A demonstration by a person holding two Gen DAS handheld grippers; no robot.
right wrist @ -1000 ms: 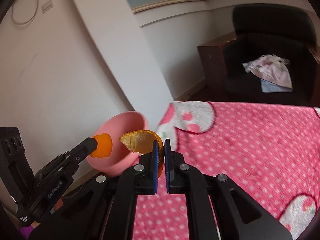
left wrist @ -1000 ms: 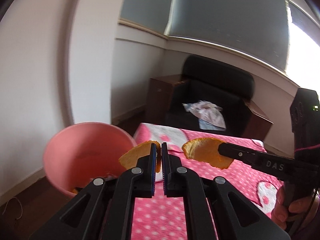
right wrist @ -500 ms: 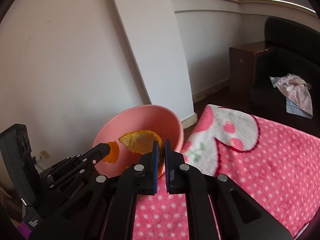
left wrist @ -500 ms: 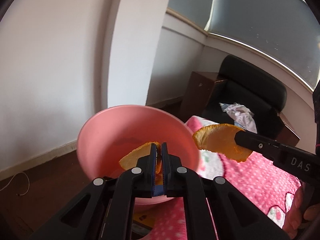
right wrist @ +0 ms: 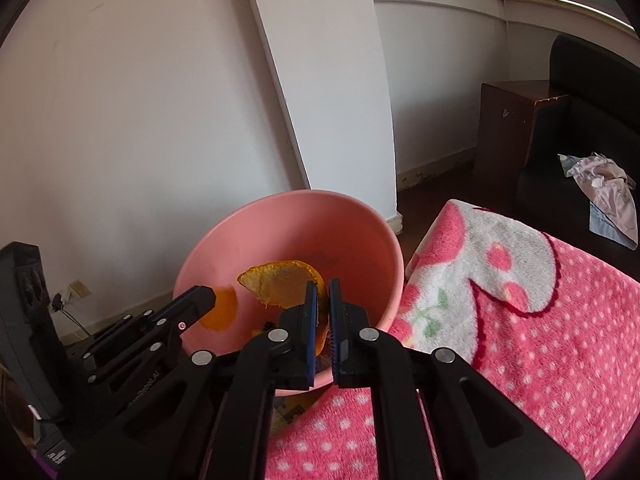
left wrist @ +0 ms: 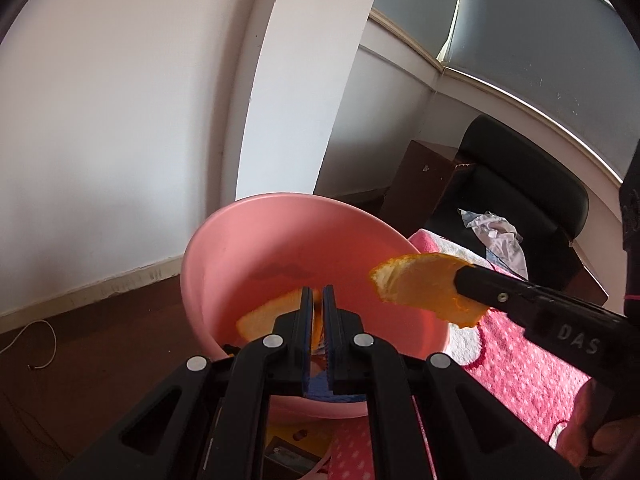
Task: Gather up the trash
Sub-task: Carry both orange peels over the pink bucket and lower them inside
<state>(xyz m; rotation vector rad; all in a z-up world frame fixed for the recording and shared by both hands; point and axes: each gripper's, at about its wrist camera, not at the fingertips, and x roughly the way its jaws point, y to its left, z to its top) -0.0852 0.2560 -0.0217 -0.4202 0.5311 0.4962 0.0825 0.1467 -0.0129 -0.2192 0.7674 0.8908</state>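
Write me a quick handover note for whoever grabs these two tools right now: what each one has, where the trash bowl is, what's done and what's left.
Left tool: shut on an orange peel piece, held over the pink bowl.
Right tool: shut on a larger orange peel, also over the bowl's opening.
The bowl sits just off the edge of the pink dotted blanket; some scraps seem to lie at its bottom, too hidden to name.
Done: both peels picked up and brought to the bowl.
Left: open both tools so the peels drop in, then check the blanket for more trash.
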